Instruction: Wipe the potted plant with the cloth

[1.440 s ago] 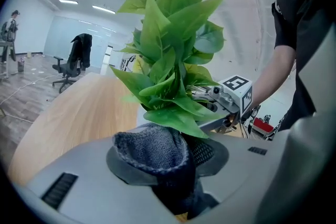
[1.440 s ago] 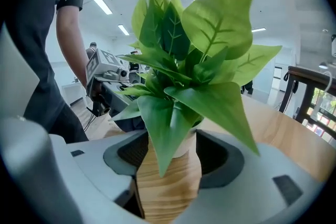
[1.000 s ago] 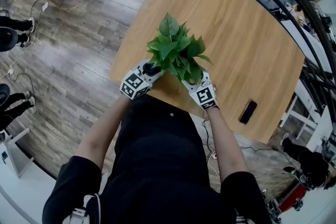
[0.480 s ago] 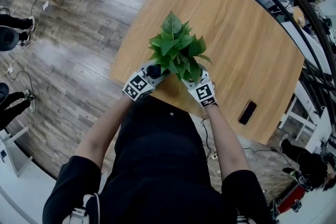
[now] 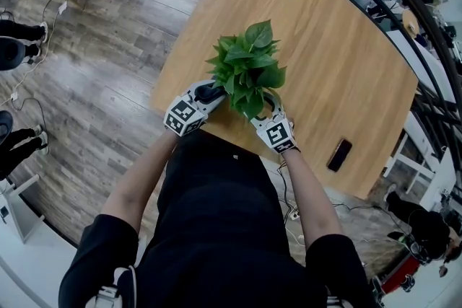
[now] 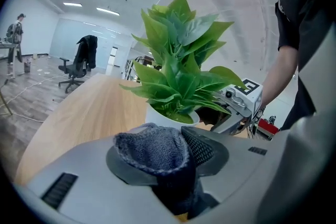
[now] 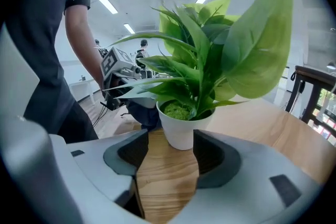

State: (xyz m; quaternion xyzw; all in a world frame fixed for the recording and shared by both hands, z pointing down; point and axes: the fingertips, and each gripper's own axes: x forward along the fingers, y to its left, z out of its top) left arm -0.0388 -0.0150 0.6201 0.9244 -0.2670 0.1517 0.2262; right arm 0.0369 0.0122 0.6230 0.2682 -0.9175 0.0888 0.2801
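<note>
A leafy green plant (image 5: 247, 65) in a white pot (image 7: 181, 131) stands near the front edge of the wooden table (image 5: 325, 47). In the left gripper view, my left gripper (image 6: 157, 165) is shut on a dark grey-blue cloth (image 6: 152, 147), held close to the pot's (image 6: 170, 115) left side. Seen from the head camera, the cloth (image 5: 210, 92) sits under the left-hand leaves. My right gripper (image 7: 170, 152) is open, and the pot stands just at its jaw tips with bare table between the jaws. The pot is hidden by leaves in the head view.
A black phone (image 5: 341, 154) lies on the table to the right, near the front edge. The table edge runs just behind both grippers (image 5: 216, 130). An office chair (image 6: 79, 60) and a person (image 6: 18, 26) are far off on the floor.
The plant's foliage has swung to the right, its tallest leaf now pointing up-right. The left gripper with the cloth shifted slightly left; the right gripper moved a little down-left.
</note>
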